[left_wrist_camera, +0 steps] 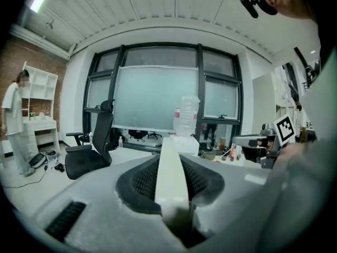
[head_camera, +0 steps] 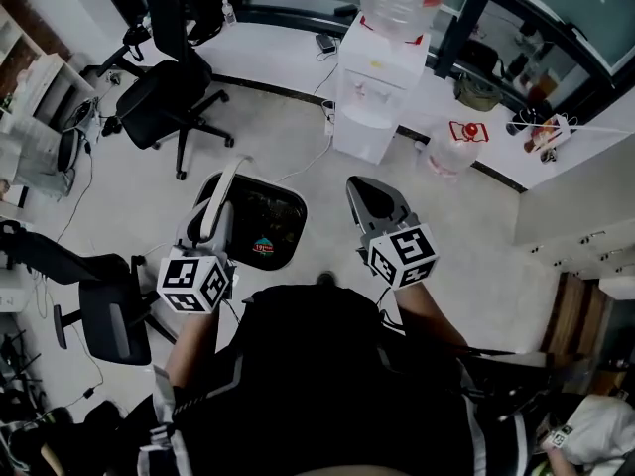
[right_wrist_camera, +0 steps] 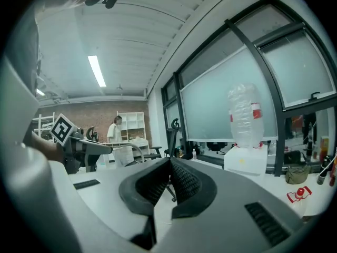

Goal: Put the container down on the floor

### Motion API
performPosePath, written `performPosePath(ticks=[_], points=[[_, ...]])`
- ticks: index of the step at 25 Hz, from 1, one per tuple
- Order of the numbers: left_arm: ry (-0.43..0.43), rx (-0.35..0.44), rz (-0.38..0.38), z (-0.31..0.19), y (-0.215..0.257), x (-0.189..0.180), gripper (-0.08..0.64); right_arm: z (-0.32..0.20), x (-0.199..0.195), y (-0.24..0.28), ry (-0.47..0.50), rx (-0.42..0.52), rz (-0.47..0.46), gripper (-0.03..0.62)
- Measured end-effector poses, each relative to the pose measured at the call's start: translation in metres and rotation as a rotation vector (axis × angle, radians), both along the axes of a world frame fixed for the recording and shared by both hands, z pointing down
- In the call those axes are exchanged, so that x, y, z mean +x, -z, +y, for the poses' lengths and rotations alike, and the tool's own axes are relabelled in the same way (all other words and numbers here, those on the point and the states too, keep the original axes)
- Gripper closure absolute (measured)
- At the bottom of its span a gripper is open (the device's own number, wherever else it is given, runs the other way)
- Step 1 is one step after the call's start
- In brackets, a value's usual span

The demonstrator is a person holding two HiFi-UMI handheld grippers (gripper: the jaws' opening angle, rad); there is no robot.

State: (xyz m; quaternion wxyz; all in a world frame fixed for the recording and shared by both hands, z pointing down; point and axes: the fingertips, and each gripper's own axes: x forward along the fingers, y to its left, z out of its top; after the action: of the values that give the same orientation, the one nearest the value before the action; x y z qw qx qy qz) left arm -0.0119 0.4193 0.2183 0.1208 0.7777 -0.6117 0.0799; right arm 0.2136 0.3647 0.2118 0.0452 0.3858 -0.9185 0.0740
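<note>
The container, a black bin with a rounded-square mouth, sits directly ahead of and below the left gripper, just to its right. Its white handle arcs up out of it and runs straight between that gripper's jaws, which are clamped on it from both sides. From above I cannot tell whether the bin's base touches the floor or hangs clear of it. A small coloured label shows inside the dark bin.

The right gripper is level with the left one, just right of the bin and apart from it. Its jaws are clenched tip to tip with nothing between them.

Beyond the right gripper stands a white water dispenser with a clear bottle on top. Ahead of the left gripper and further to its left is a black office chair. Well off to the left gripper's left, a person in white stands by white shelves.
</note>
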Motion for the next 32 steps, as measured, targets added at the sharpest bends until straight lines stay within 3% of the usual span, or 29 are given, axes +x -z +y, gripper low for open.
performPosePath(ticks=[13,19,32], points=[[-0.016,-0.008,0.014,-0.088,-0.020,-0.007,0.465,-0.085,-0.024,-0.013,0.030,0.000,0.050,0.584],[-0.068,0.002,0.036,-0.151,-0.030,-0.033,0.465,-0.148,-0.053,-0.013,-0.020,0.004,0.067,0.584],[-0.142,-0.010,0.009,-0.278,-0.036,-0.113,0.465,-0.267,-0.143,-0.015,-0.052,-0.023,0.094,0.584]])
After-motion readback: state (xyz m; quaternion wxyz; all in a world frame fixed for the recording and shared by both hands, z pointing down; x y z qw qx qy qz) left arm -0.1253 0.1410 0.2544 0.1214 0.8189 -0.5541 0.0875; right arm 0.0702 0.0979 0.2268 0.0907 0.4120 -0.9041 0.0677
